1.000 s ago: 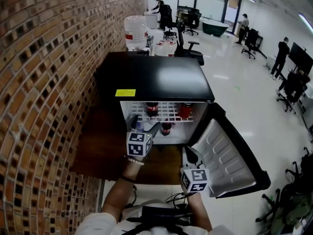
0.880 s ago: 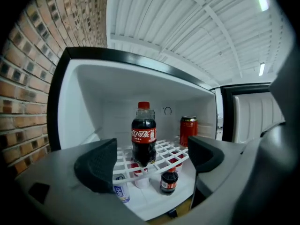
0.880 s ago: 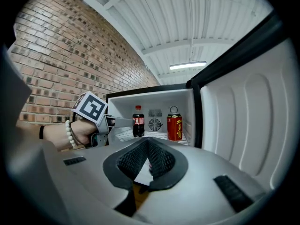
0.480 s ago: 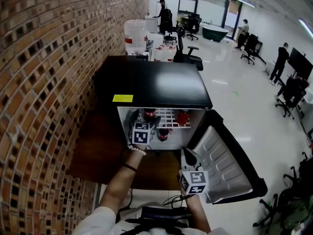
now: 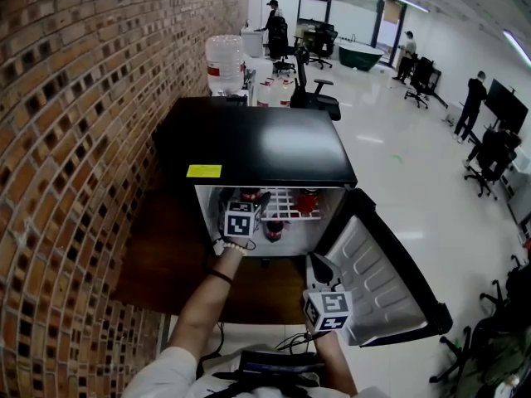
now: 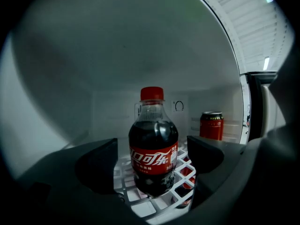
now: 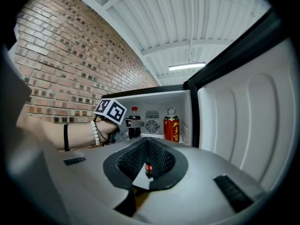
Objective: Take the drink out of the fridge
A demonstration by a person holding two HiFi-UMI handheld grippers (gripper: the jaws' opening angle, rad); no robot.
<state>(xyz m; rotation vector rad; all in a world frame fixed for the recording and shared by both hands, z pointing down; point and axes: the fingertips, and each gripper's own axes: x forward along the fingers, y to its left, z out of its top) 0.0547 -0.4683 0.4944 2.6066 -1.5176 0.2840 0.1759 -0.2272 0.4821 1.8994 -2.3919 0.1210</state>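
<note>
A small black fridge (image 5: 249,143) stands with its door (image 5: 377,264) swung open to the right. On its white wire shelf (image 6: 187,170) stands a cola bottle (image 6: 153,139) with a red cap. My left gripper (image 6: 153,161) is open inside the fridge, one jaw on each side of the bottle with a gap at both sides. From the head view the left gripper (image 5: 249,210) reaches into the fridge opening. A red can (image 6: 211,125) stands further back on the right of the shelf. A second bottle (image 5: 274,227) sits below the shelf. My right gripper (image 5: 328,312) hangs shut in front of the door.
A brick wall (image 5: 75,139) runs along the left of the fridge. A large water jug (image 5: 225,56) stands behind it. Office chairs (image 5: 311,94) and several people are far off on the white floor. The open door's inner lining (image 7: 243,121) fills the right side.
My left gripper has moved forward from the fridge's front edge into the opening, up to the cola bottle. The right gripper has stayed where it was.
</note>
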